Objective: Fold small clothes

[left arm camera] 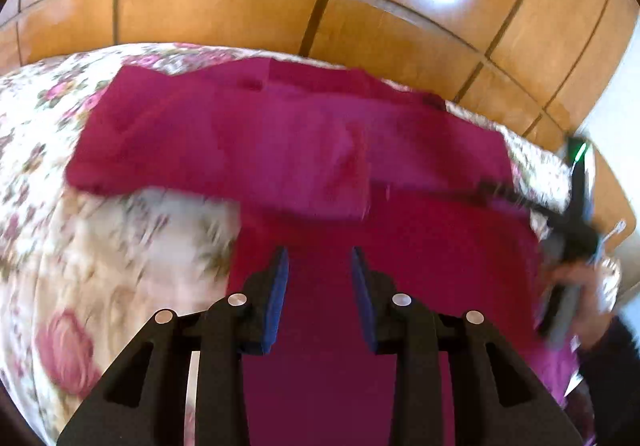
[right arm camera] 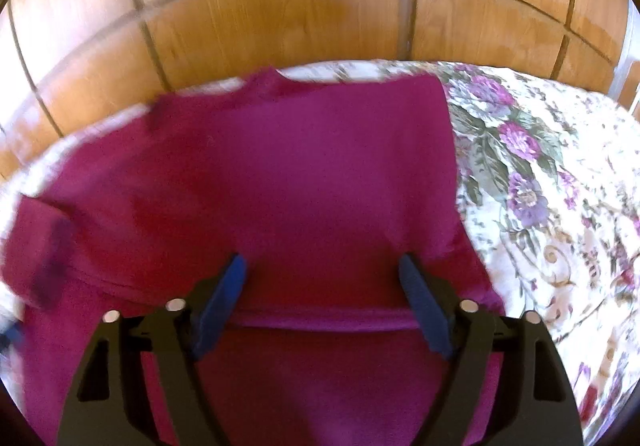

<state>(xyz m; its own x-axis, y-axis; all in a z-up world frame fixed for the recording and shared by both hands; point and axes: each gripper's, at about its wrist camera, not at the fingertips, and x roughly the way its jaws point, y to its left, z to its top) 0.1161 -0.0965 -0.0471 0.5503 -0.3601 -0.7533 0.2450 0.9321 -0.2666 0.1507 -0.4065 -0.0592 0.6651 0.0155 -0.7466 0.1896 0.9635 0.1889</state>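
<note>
Above the bed, left tool (left arm camera: 320,262): jaws parted, nothing pinched.
Right tool (right arm camera: 322,274): spread wide over the hem, empty.
Garment (right arm camera: 256,173): magenta top laid on the floral bedspread (right arm camera: 560,205), sleeve folded across.
Step advice: fold edges should be aligned and creases smoothed before regripping.
Containers: none seen.

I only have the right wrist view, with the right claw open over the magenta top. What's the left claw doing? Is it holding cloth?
Observer: No. The left claw is open above the magenta top, with nothing between its pads.
Operator: Anything folded on that side?
Observer: Yes, a flap, probably a sleeve, lies folded across the top.
Operator: What's left of the top?
Observer: Only the floral bedspread; the view is blurred, but I see no other clothes there.
</note>
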